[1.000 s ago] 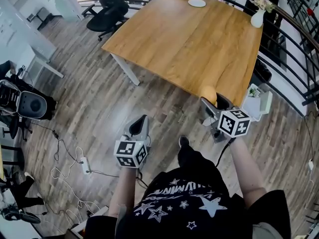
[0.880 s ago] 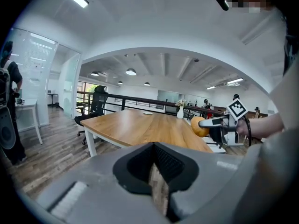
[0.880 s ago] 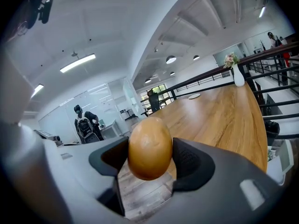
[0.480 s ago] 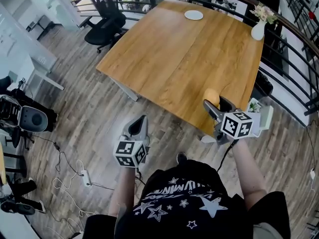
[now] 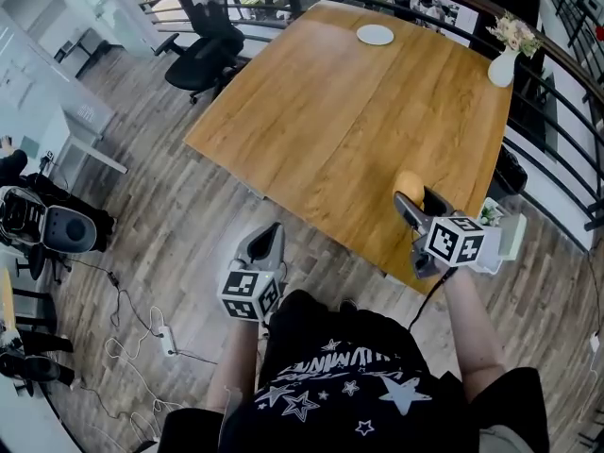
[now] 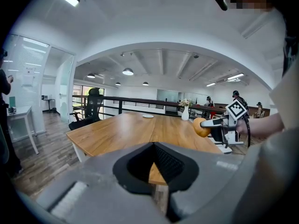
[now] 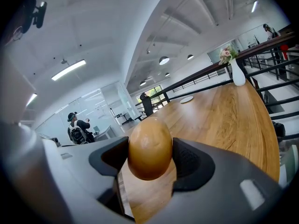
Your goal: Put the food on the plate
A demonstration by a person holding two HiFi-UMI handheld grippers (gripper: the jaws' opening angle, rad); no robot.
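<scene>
A golden-brown oval piece of food (image 7: 150, 147) sits between the pads of my right gripper (image 7: 150, 158), which is shut on it. In the head view the food (image 5: 408, 185) and right gripper (image 5: 416, 197) hang over the near right corner of the wooden table (image 5: 359, 111). A small white plate (image 5: 375, 34) lies at the table's far end, also visible as the plate (image 7: 186, 99) ahead of the right jaws. My left gripper (image 5: 272, 230) is held low over the floor, short of the table's edge, jaws together and holding nothing.
A white vase with flowers (image 5: 503, 64) stands at the table's far right corner. A black office chair (image 5: 203, 50) is off the far left corner. A black railing (image 5: 557, 111) runs along the right side. Cables (image 5: 132, 319) lie on the floor at left.
The person has stepped closer to the table. The right gripper with the food has moved from beside the table's corner to over its near right part. The left gripper stays low.
</scene>
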